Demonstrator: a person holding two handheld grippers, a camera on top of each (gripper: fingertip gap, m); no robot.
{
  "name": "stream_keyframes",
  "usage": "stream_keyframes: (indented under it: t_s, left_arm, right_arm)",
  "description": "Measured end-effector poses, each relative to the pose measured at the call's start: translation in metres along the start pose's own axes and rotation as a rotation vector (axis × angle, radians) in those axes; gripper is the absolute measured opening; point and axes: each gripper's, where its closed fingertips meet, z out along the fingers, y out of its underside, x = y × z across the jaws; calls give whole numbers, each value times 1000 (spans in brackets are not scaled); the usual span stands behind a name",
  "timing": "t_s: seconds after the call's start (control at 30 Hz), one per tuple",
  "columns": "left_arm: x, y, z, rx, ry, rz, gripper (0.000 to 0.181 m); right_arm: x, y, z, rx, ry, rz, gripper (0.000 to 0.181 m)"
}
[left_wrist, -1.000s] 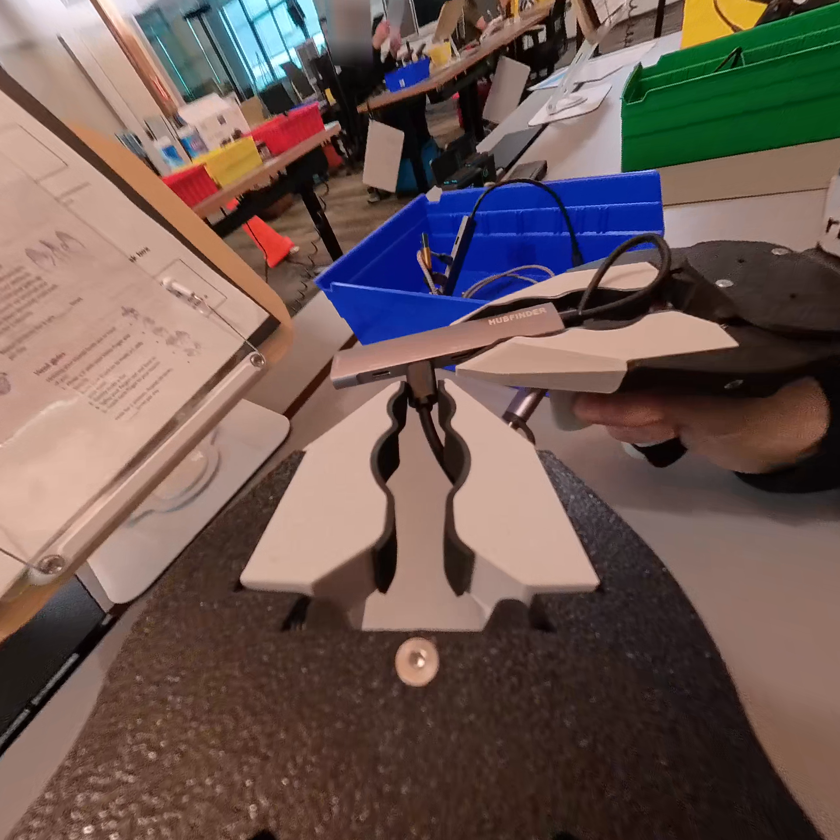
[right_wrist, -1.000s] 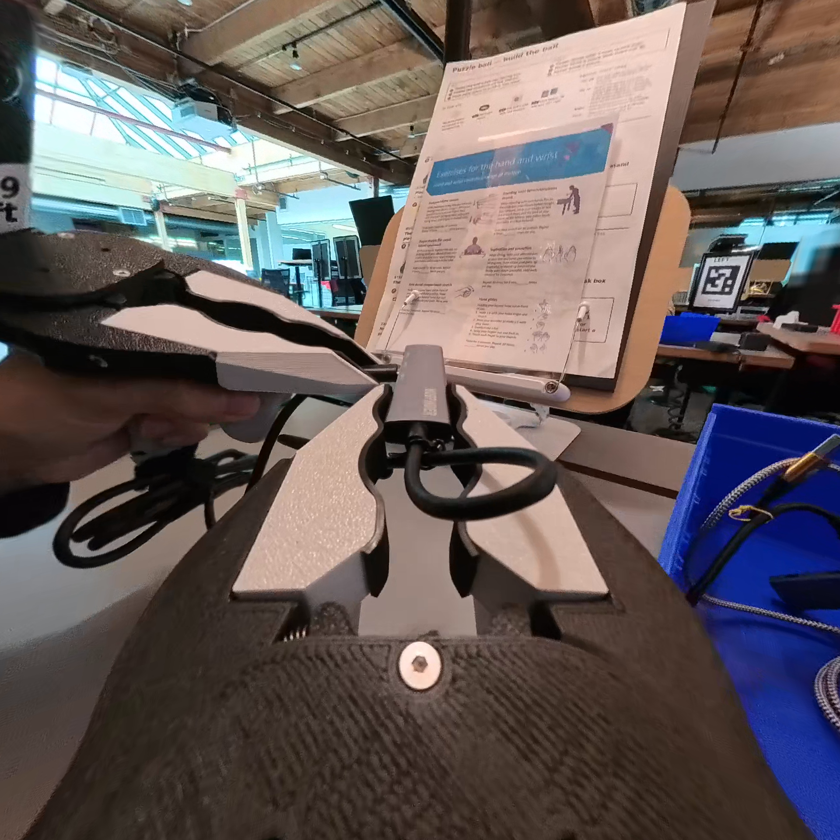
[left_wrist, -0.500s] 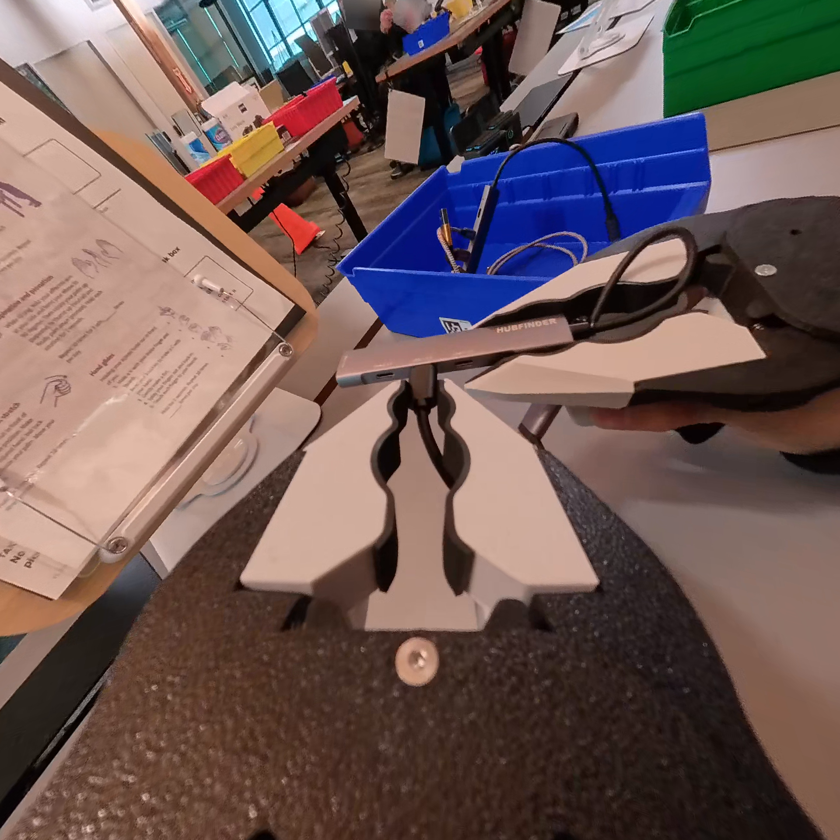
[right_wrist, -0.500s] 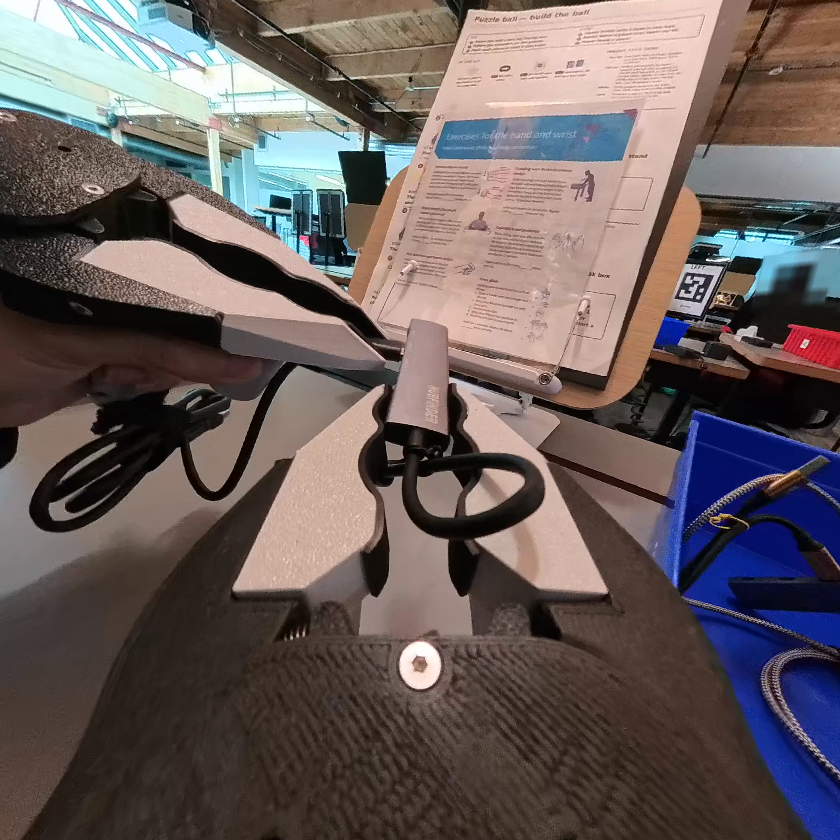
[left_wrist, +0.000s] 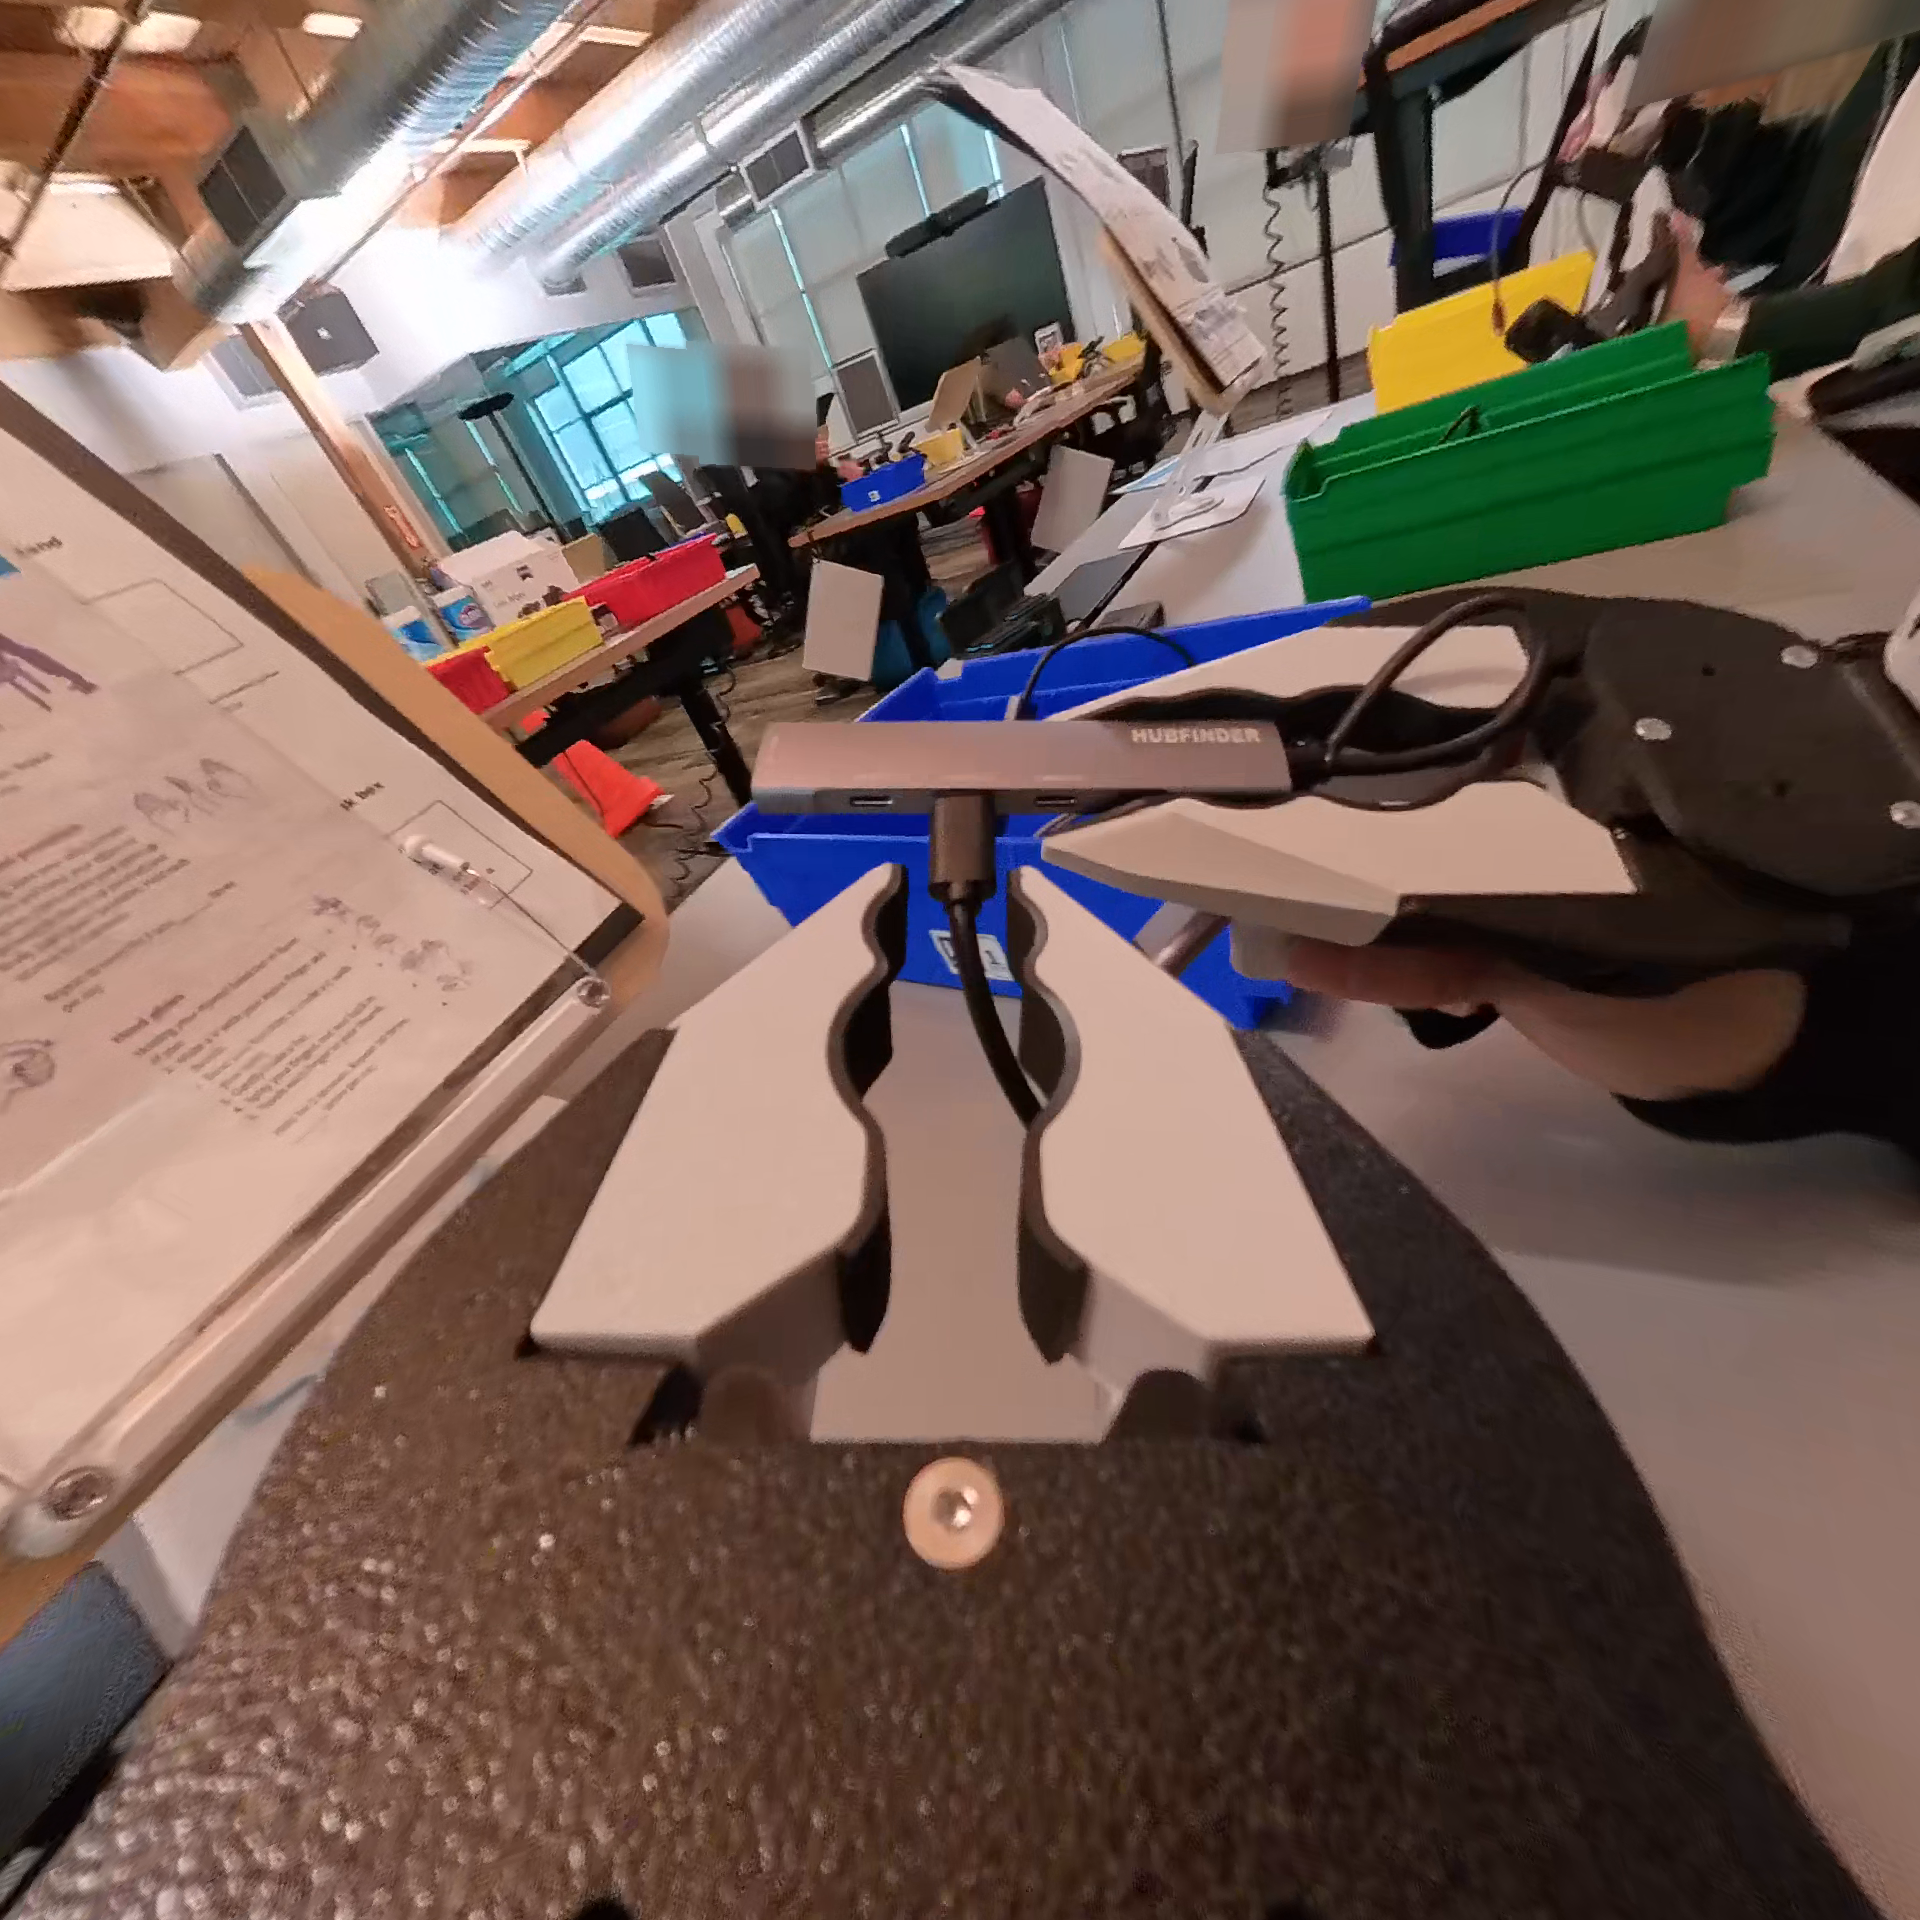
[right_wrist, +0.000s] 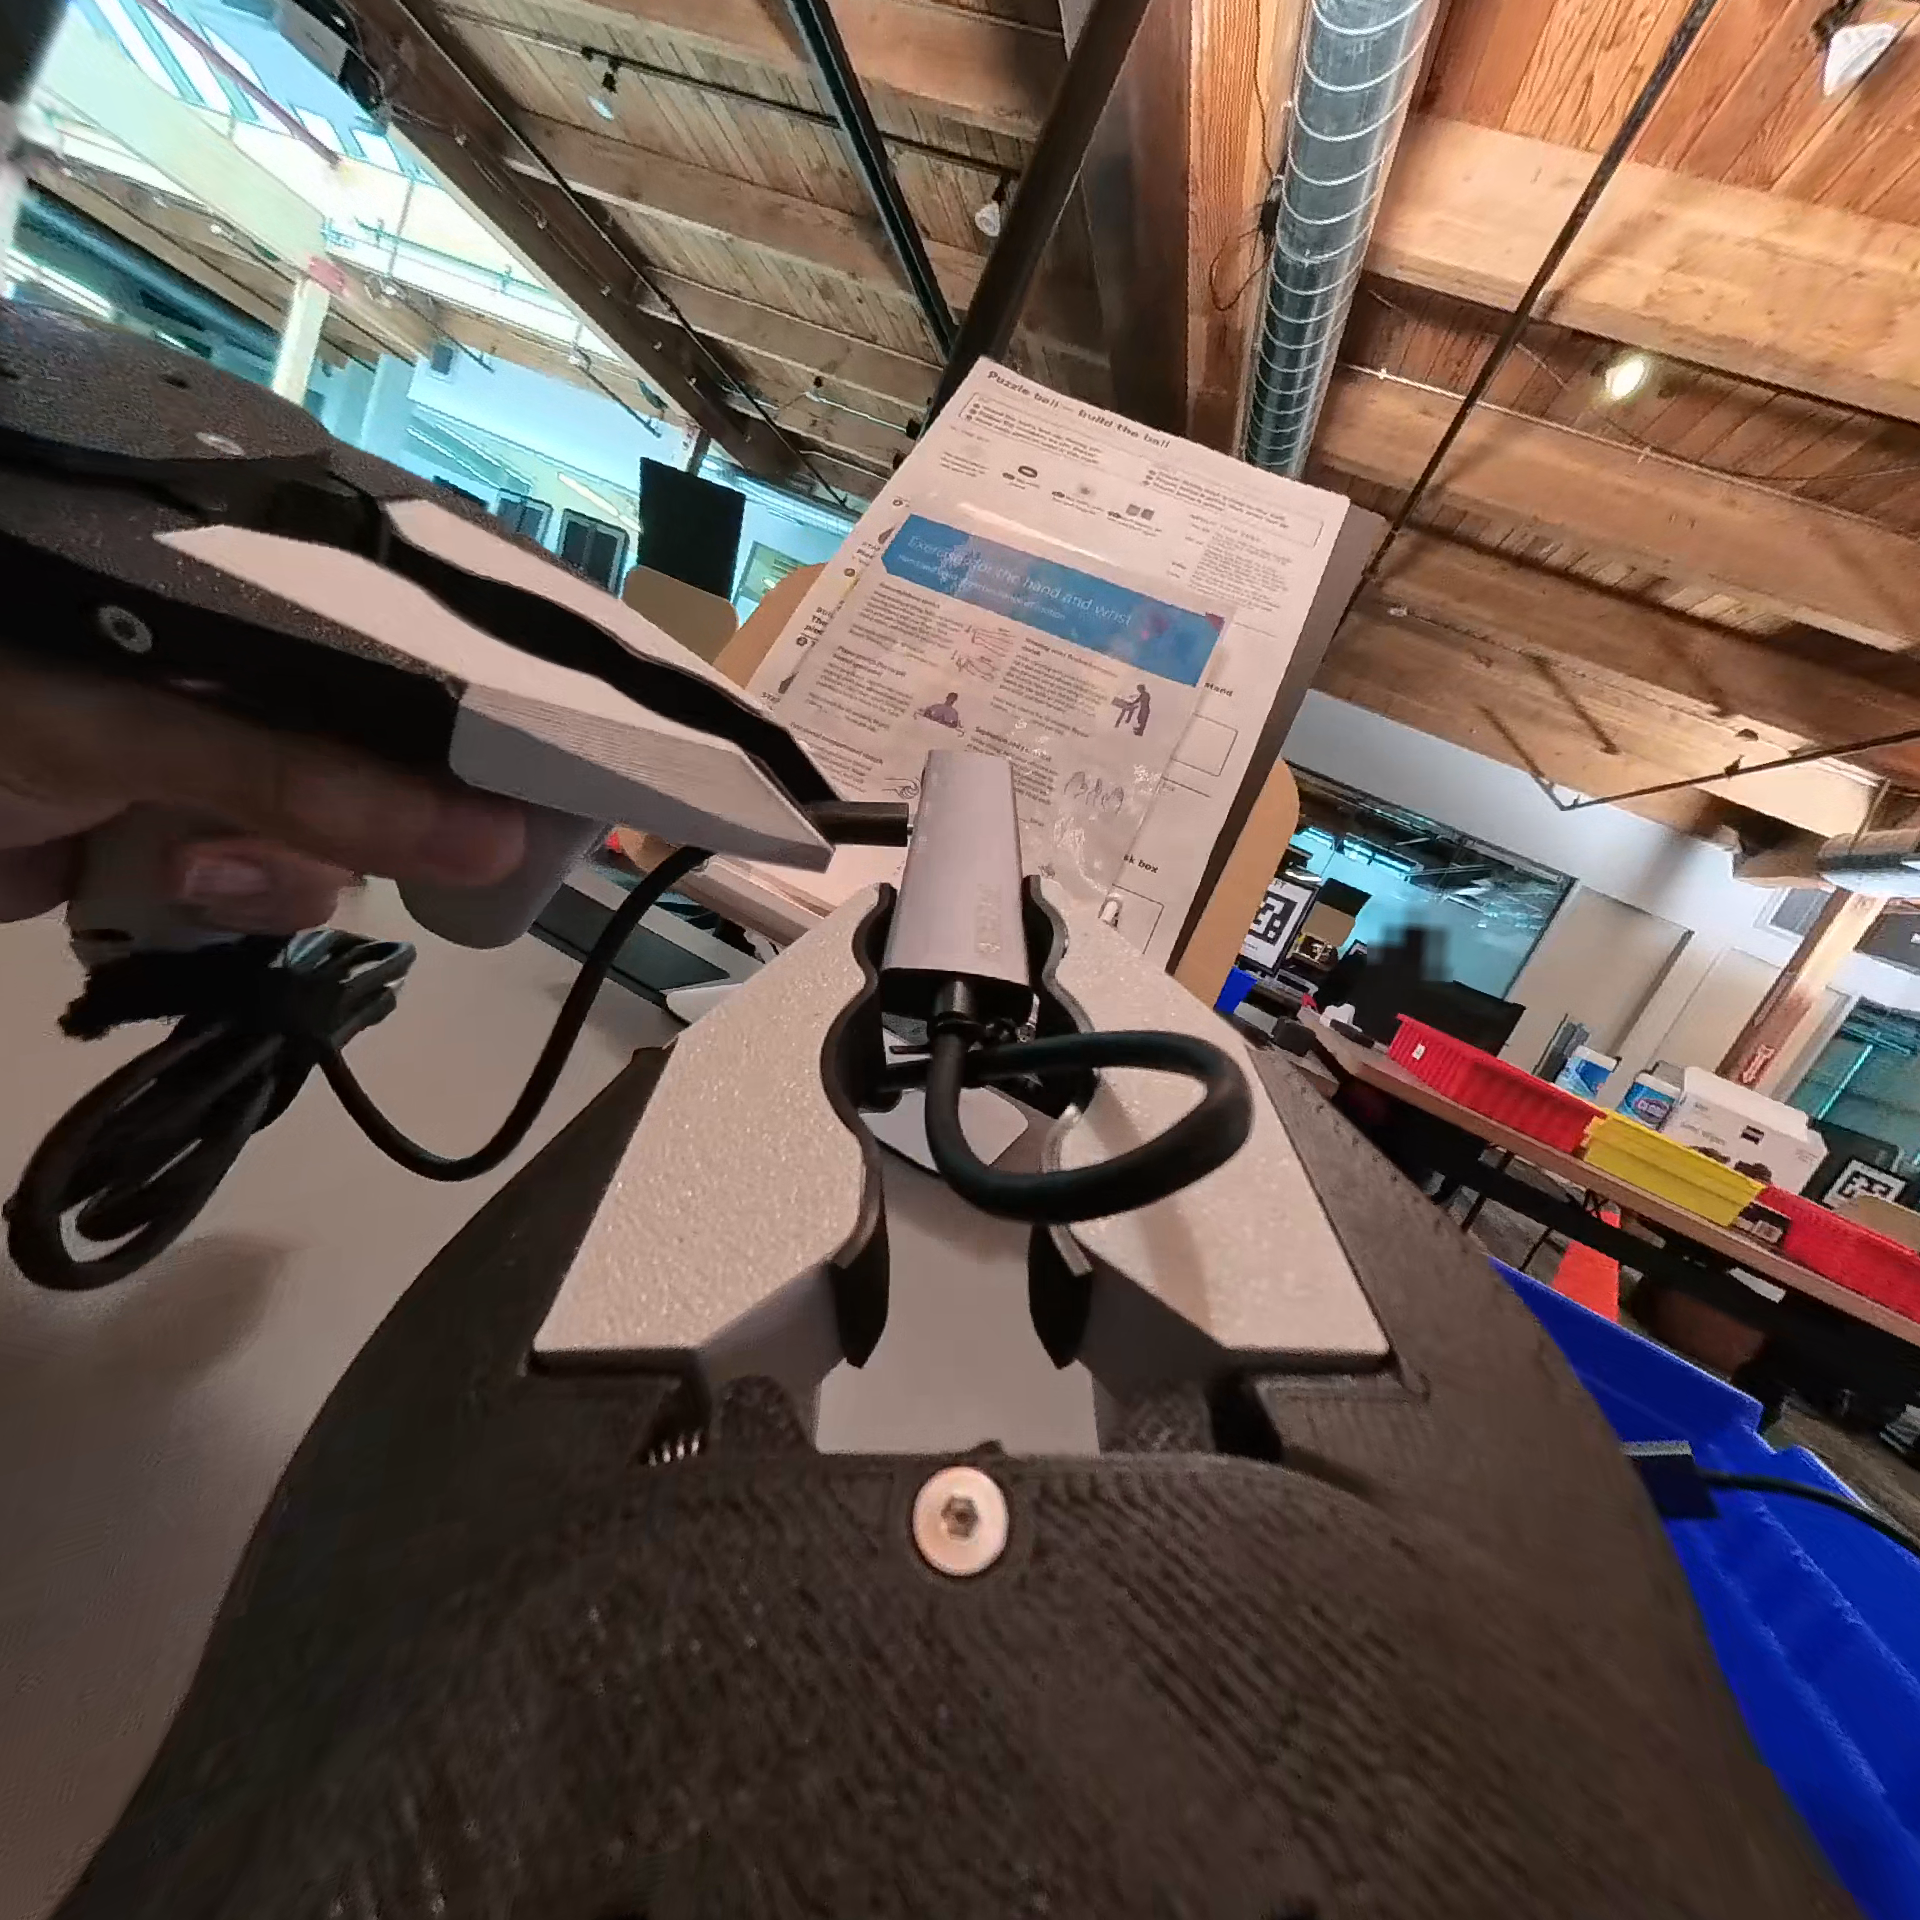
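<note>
Grey metal, the slim hub (left_wrist: 1023, 750) looks light, rigid and slick, held aloft with its cabled end clamped in the right gripper (right_wrist: 961, 904), while the left gripper (left_wrist: 954, 894), jaws narrowly parted, flanks its side plug (left_wrist: 964, 847), grip unclear.

Open workshop-lab: worktables (left_wrist: 644, 634), coloured parts bins (left_wrist: 1517, 488), exposed ceiling ducts (right_wrist: 1299, 208).

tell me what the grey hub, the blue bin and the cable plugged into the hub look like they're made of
Grey hub: probably brushed or anodised metal, judging by its matte, even sheen and crisp edges; coated plastic is possible.
Blue bin: moulded plastic, glossy, uniform saturated colour, thin walls.
Cable: smooth black rubbery or plastic jacket, bending softly, with a matte moulded plug.
</note>
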Motion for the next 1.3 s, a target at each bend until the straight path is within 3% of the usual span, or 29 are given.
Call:
stream_keyframes:
  t_s: [0.23, 0.5, 0.67, 0.77, 0.87, 0.97, 1.1, 1.17, 1.3]
  left_arm:
    - [-1, 0, 0, -43, -53, 95, 9]
    - [-3, 13, -6, -134, 19, 117, 9]
    - [-4, 15, -2, -153, -8, 77, 9]
    - [-3, 23, 3, -202, -21, 44, 10]
    - [-1, 12, -3, -202, 17, -46, 21]
    - [-20, -8, -34, -247, -42, -147, 30]
    - [-66, -34, -110, -210, -193, -254, 33]
    - [-84, -63, -148, -26, -198, -378, 37]
    - [-112, -128, -225, 486, -176, -648, 30]
  right_arm:
    - [0, 2, 0, -23, -38, 62, 23]
    - [-11, 7, 4, -69, -139, 78, 23]
    - [-9, 14, 4, -81, -105, 141, 23]
    - [-8, 25, 4, -89, -110, 272, 23]
    - [0, 27, 4, -76, -105, 355, 23]
    - [-7, 27, 4, -62, -169, 420, 23]
    - [-37, 29, 6, -94, -253, 324, 23]
    - [-58, 21, 4, -84, -337, 262, 23]
    - [-80, 20, 4, -107, -404, 302, 23]
